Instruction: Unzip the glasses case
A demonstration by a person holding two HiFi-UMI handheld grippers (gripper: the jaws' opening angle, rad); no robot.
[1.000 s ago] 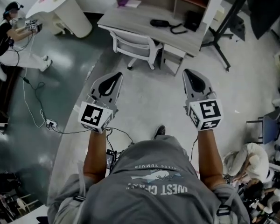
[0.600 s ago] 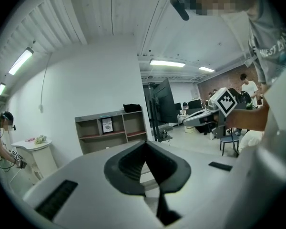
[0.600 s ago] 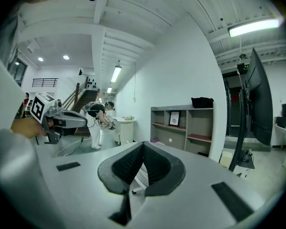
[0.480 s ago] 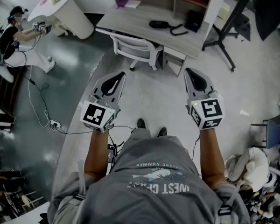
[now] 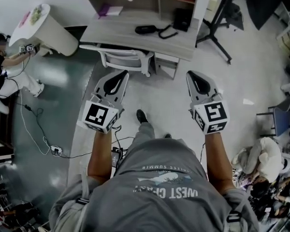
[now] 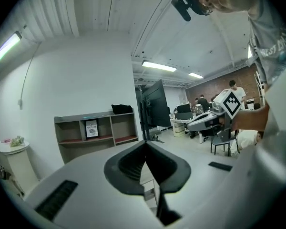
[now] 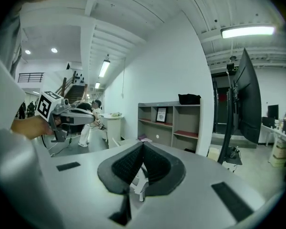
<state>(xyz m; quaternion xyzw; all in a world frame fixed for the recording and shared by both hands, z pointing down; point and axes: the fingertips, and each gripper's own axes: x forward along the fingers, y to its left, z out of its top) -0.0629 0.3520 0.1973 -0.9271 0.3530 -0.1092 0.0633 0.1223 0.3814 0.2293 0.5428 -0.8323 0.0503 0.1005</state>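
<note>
Office room, grey floor. Head view: desk (image 5: 111,30) upper centre, black glasses case (image 5: 145,29) lying on it, well apart from left gripper (image 5: 121,75) and right gripper (image 5: 191,74) at mid-frame. Left gripper view: fingers (image 6: 128,163) pressed together, nothing between. Right gripper view: fingers (image 7: 126,163) pressed together, empty; shelf unit (image 7: 171,120) beyond.

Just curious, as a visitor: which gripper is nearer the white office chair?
Left. The left gripper is just short of the white chair, nearly in line with it; the right gripper is off to the chair's right, clearly farther away.
</note>
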